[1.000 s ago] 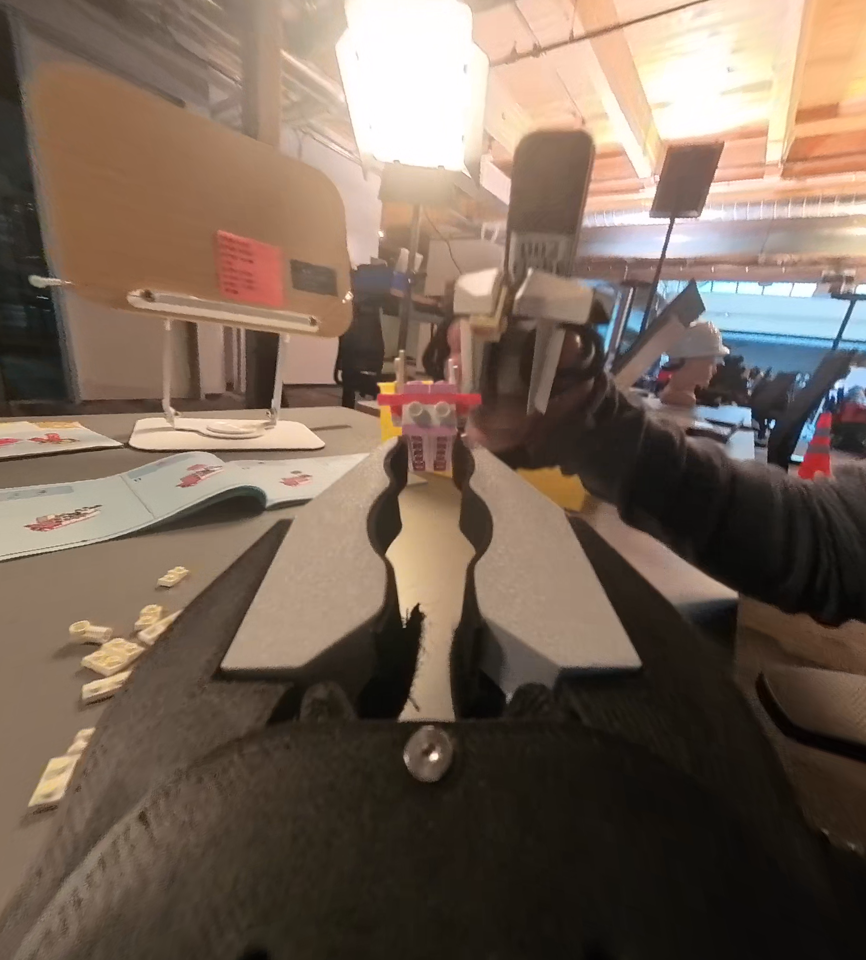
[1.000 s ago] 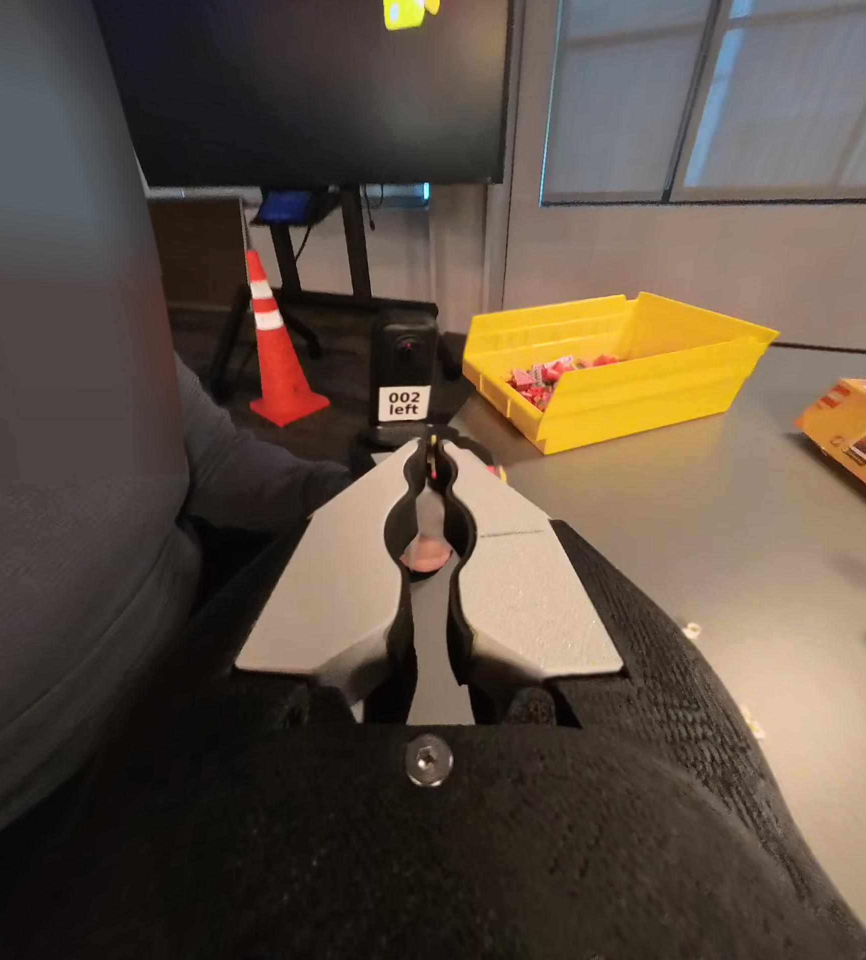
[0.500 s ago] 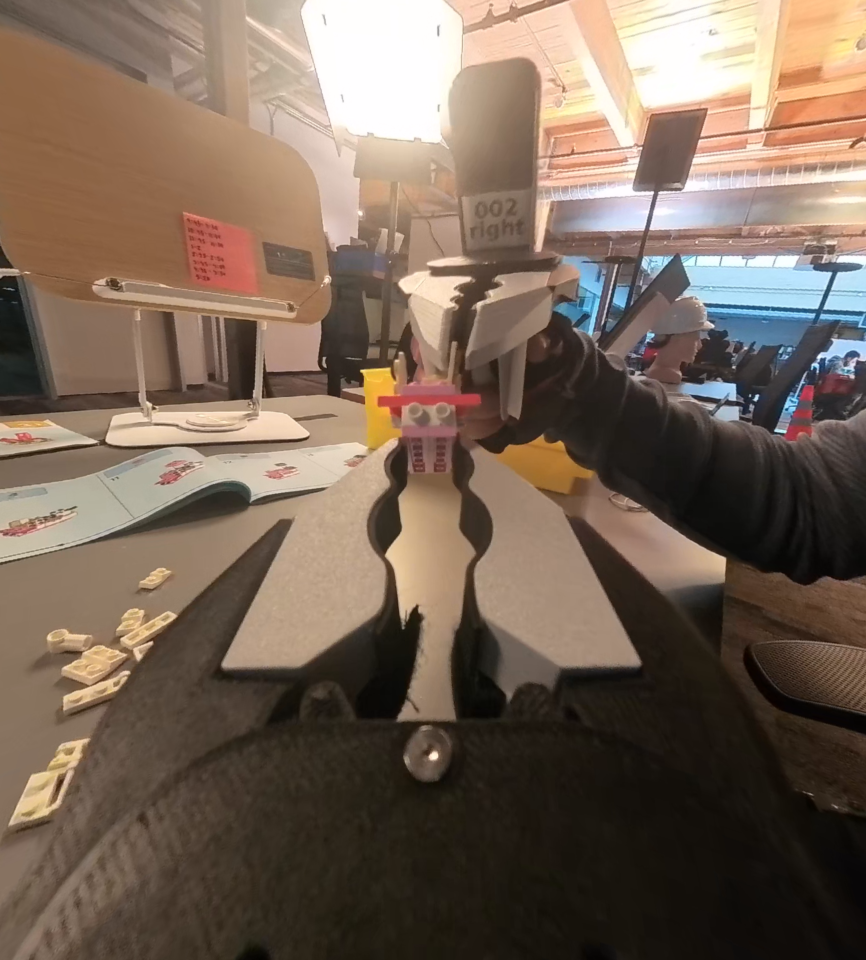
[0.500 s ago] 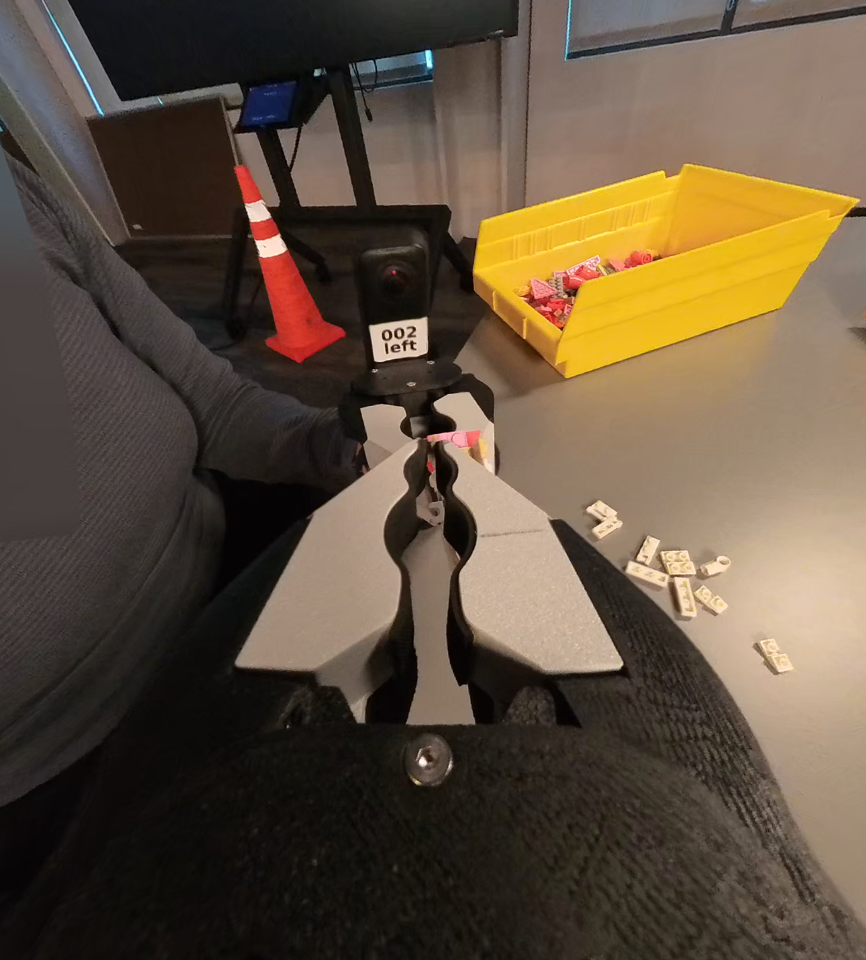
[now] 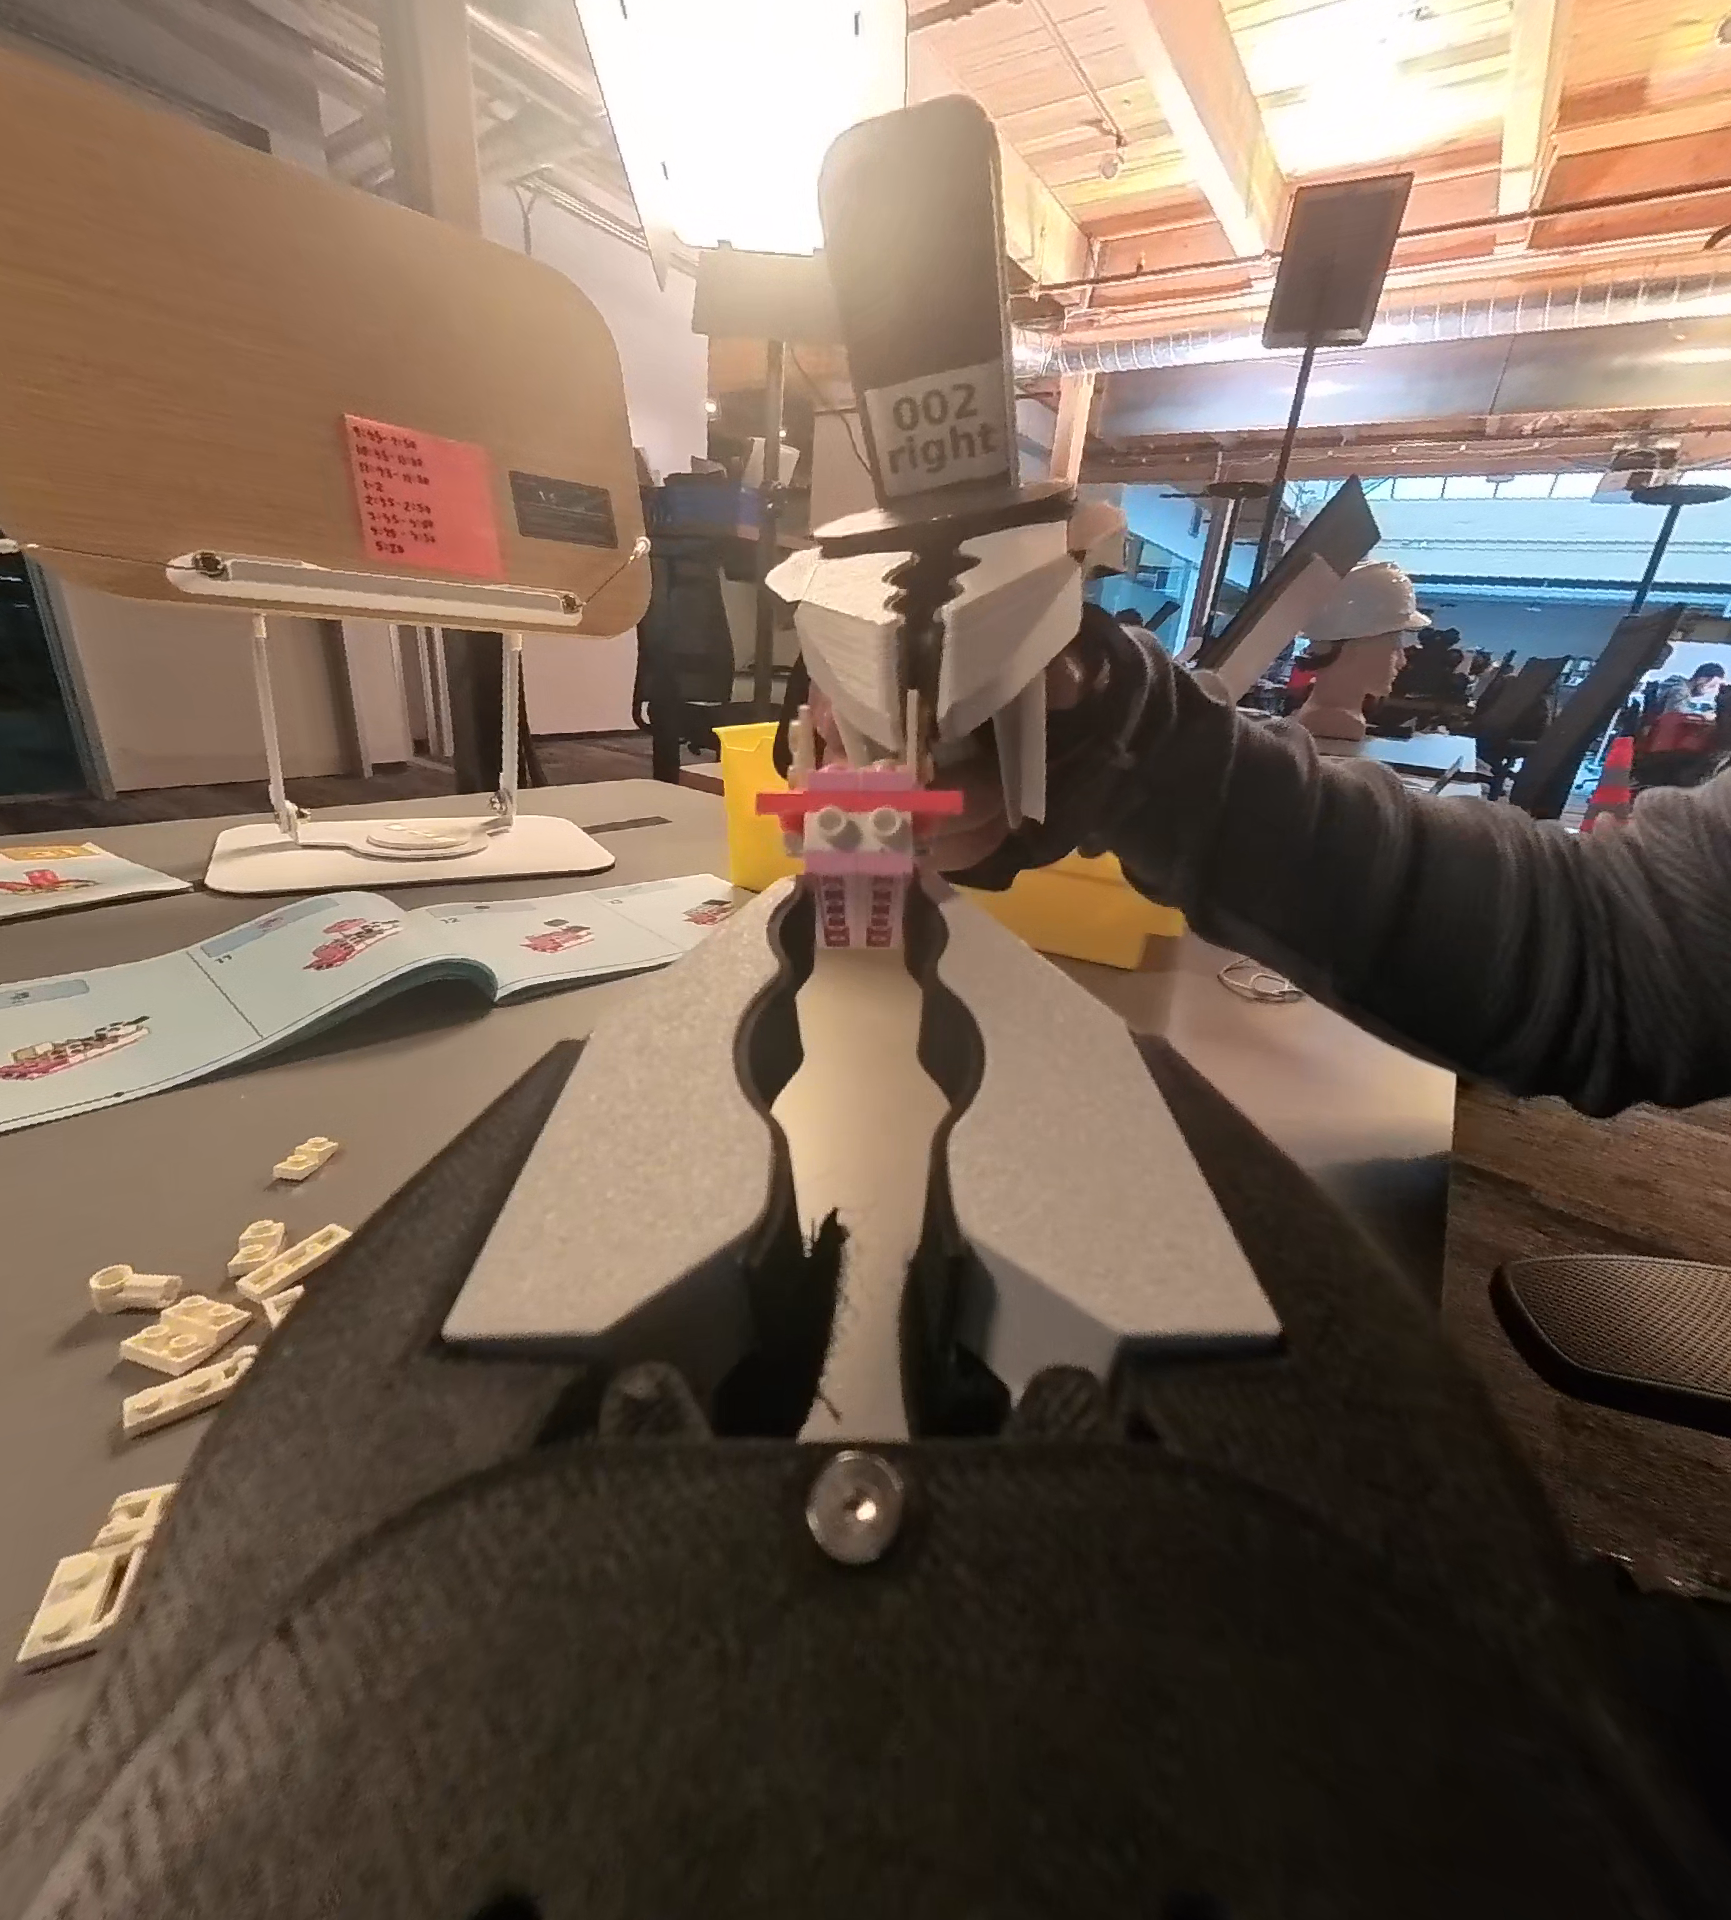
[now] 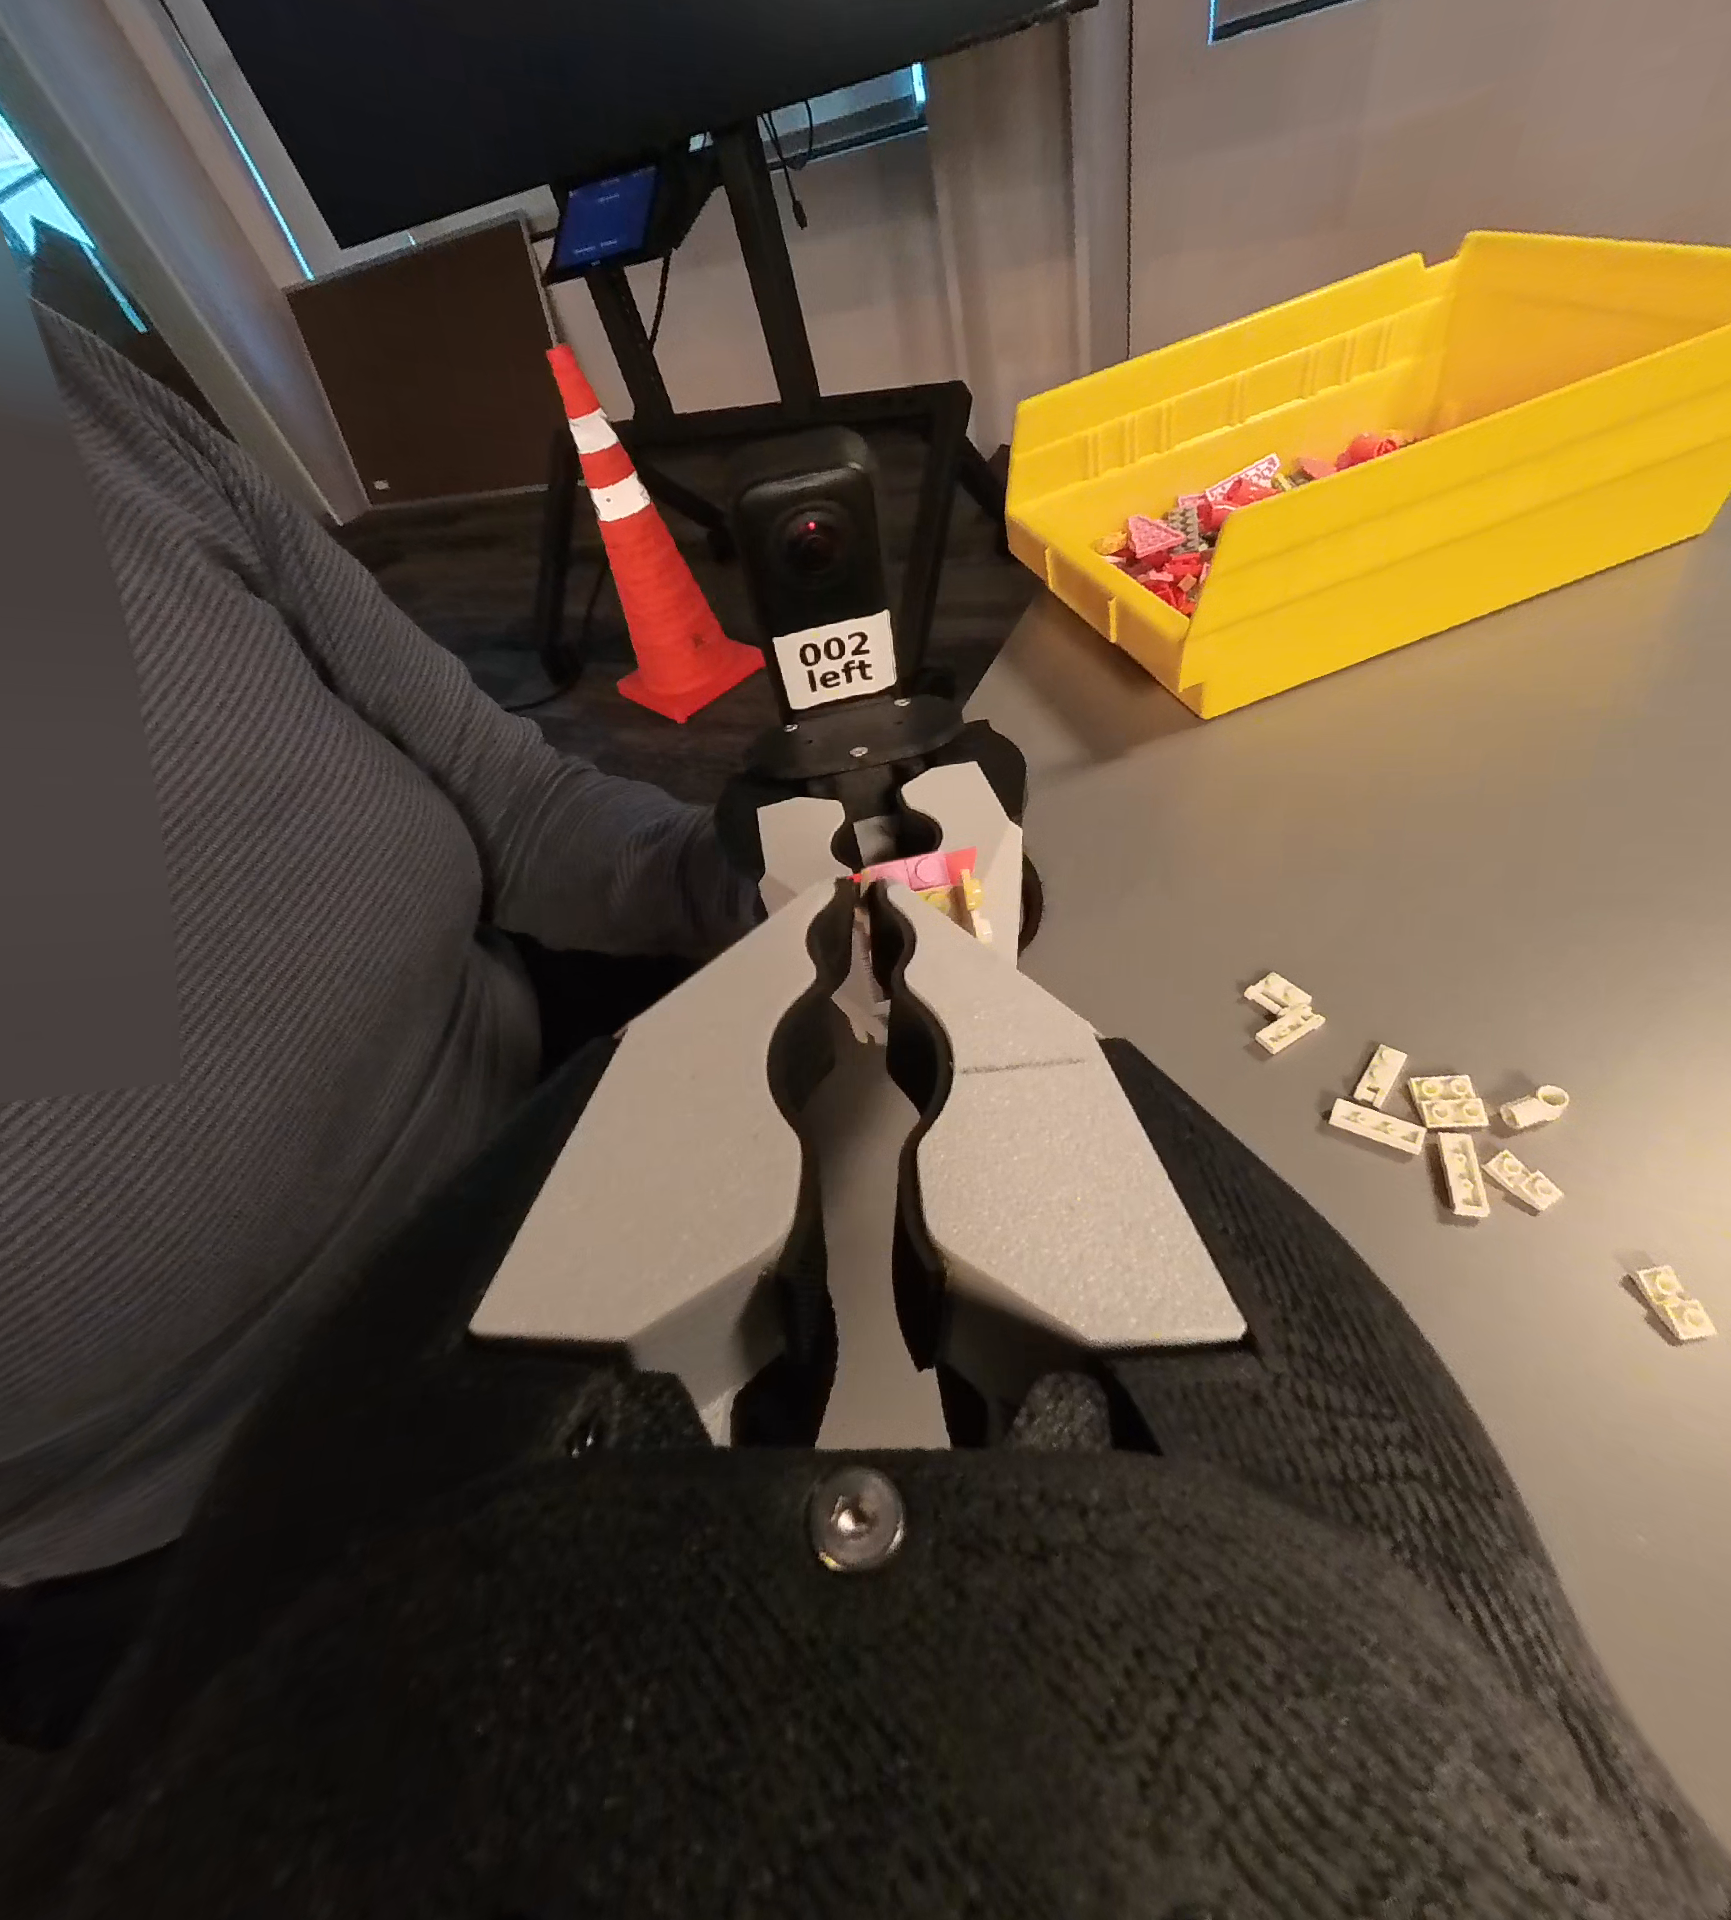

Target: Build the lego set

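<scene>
Pink brick model (image 5: 856,868) clamped between left hand-held gripper (image 5: 856,914) fingertips

Black print, legible, on a white label (image 5: 934,431) stuck to the black camera (image 5: 908,239) above the right gripper (image 5: 908,748); the same kind of label (image 6: 837,665) on the camera (image 6: 809,530) above the left gripper (image 6: 897,883). Rows of dark handwritten figures on a pink note (image 5: 421,497) stuck to the wooden board (image 5: 165,416), beside a small dark plate (image 5: 563,509) with print too fine to read. Tiny page numbers on the open booklet (image 5: 321,966). Pale lines, unreadable, on a blue screen (image 6: 609,213).
</scene>
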Demonstrator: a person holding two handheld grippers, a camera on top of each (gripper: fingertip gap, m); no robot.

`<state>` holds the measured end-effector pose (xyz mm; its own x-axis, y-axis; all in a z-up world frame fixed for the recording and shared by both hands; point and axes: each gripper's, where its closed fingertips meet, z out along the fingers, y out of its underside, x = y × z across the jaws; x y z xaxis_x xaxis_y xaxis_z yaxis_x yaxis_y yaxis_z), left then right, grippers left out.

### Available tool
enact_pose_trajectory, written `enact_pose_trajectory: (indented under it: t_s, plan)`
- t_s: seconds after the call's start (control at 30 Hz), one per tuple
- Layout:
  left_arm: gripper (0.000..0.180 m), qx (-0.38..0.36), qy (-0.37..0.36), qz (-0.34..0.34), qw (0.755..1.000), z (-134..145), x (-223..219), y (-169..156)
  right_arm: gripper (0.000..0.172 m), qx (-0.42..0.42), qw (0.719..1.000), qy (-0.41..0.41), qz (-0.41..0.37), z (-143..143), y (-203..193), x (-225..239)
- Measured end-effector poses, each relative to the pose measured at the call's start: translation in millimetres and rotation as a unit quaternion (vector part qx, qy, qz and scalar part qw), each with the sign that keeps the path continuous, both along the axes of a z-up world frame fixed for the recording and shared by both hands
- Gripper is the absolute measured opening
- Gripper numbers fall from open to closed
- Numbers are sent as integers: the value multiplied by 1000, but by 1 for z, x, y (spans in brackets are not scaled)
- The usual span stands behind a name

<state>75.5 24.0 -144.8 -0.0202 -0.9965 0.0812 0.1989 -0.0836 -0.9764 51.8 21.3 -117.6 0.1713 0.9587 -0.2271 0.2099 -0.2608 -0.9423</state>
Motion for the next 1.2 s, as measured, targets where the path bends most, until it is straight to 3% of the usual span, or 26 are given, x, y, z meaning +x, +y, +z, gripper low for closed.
enact_pose_trajectory:
  t_s: [0.23,0.47,0.7,0.97,1.2]
  plan:
    - [15,51,-6,36,998,2,-2,-1,2,-51,998,12,32,0,-7,-5]
    - [14,58,4,44,997,0,-1,0,2,-59,998,-24,30,-3,-5,-4]
    - [15,53,25,42,997,-5,4,1,2,24,993,-119,12,-9,-4,5]
    - [15,61,37,41,997,-8,7,0,2,111,961,-253,4,-16,-6,8]
    - [15,56,36,41,997,-8,6,1,1,126,956,-265,7,-17,-5,8]
